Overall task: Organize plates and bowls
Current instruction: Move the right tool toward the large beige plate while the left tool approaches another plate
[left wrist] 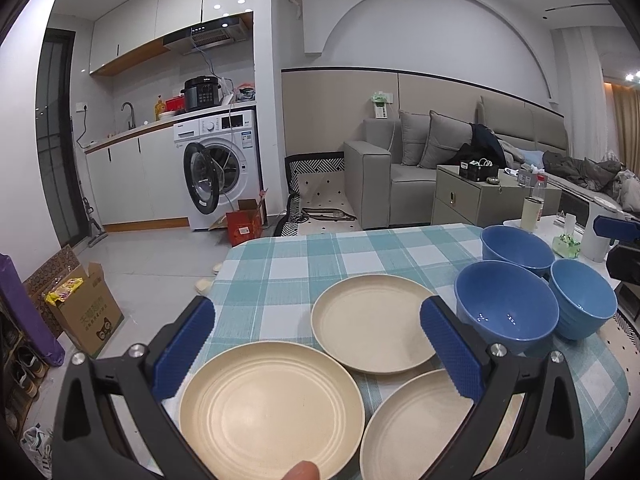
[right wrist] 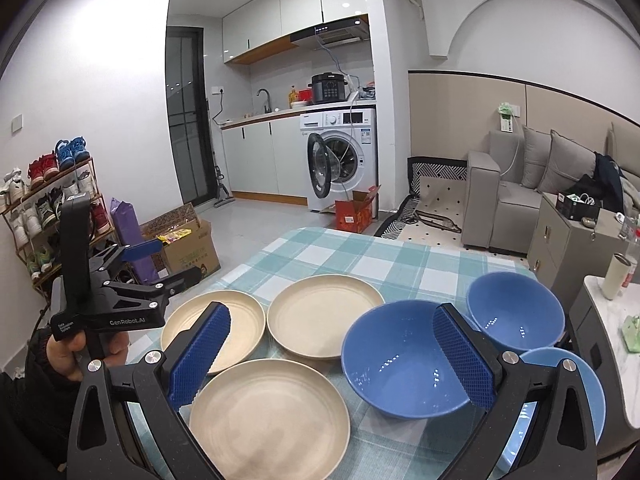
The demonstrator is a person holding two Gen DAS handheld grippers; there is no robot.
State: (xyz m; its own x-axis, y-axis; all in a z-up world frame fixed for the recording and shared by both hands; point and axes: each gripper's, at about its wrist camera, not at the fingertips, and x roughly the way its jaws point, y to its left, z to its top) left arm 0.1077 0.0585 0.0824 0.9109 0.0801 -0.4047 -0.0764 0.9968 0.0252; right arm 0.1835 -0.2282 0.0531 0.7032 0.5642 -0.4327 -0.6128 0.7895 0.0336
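we see the tabletop under a checked cloth. on it lie three cream plates, apart and unstacked, and beside them three blue bowls, upright and close together. we hold the left gripper and the right gripper above them, both spread wide, holding nothing.

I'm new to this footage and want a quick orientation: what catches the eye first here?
Three cream plates and three blue bowls sit unstacked on a teal checked tablecloth, plates to the left, bowls to the right. Both the left gripper and right gripper hover open above them, holding nothing. Behind, a washing machine stands with its door open.
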